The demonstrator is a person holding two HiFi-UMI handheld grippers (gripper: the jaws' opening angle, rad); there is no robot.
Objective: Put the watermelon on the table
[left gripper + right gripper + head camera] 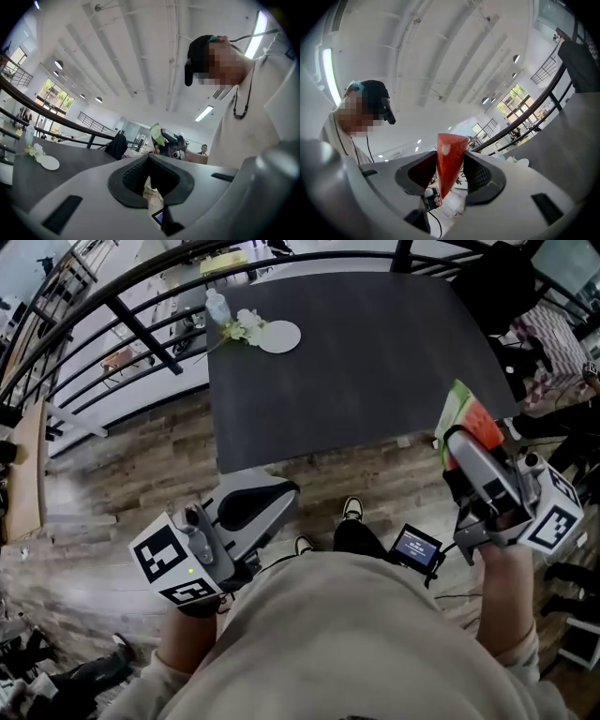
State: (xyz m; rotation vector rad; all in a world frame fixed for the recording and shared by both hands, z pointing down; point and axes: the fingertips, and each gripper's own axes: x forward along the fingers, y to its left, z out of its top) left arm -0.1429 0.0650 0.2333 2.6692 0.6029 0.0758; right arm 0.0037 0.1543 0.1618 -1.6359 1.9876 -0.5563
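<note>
A wedge of watermelon [466,418], red flesh with a green rind, is pinched between the jaws of my right gripper [457,441], just off the right front corner of the dark table [366,362]. In the right gripper view the red wedge [449,164] stands point-down between the two pads of that gripper [450,172]. My left gripper [258,504] hangs low over the wooden floor, short of the table's front edge. Its fingertips [149,159] meet with nothing between them. The left gripper view also catches the green rind [158,133] and the tabletop [33,178].
On the table's far left corner lie a white plate [279,337], a sprig of white flowers [242,327] and a small bottle [217,307]. A black railing [131,324] runs behind. A dark chair [506,282] stands at the far right. A small screen [415,547] hangs at my waist.
</note>
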